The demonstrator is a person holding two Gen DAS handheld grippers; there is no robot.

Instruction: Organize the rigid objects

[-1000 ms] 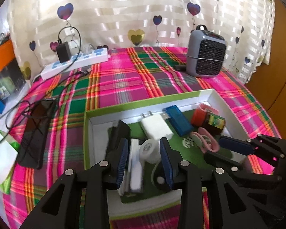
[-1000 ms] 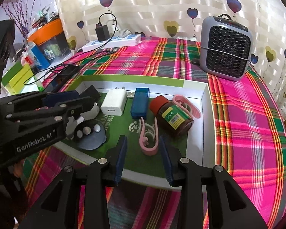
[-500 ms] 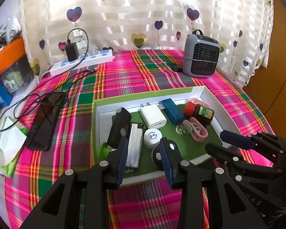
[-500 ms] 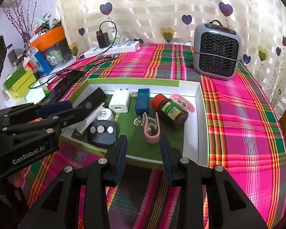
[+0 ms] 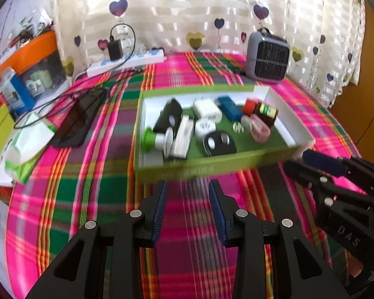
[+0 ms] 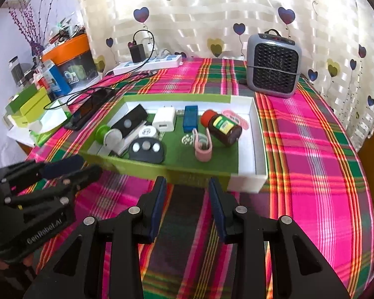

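Blue pads on my left gripper (image 5: 187, 206) and right gripper (image 6: 187, 204) stand apart with nothing between them, both hanging over bare plaid cloth (image 6: 311, 149). Just ahead of my fingertips lies the green-walled tray (image 6: 194, 178), holding the key fob (image 6: 147, 149), pink clip (image 6: 203, 147), brown bottle (image 6: 224, 127) and white charger (image 6: 164, 119). Everything seems gathered, so I'd keep both grippers low and clear of the tray's near wall.
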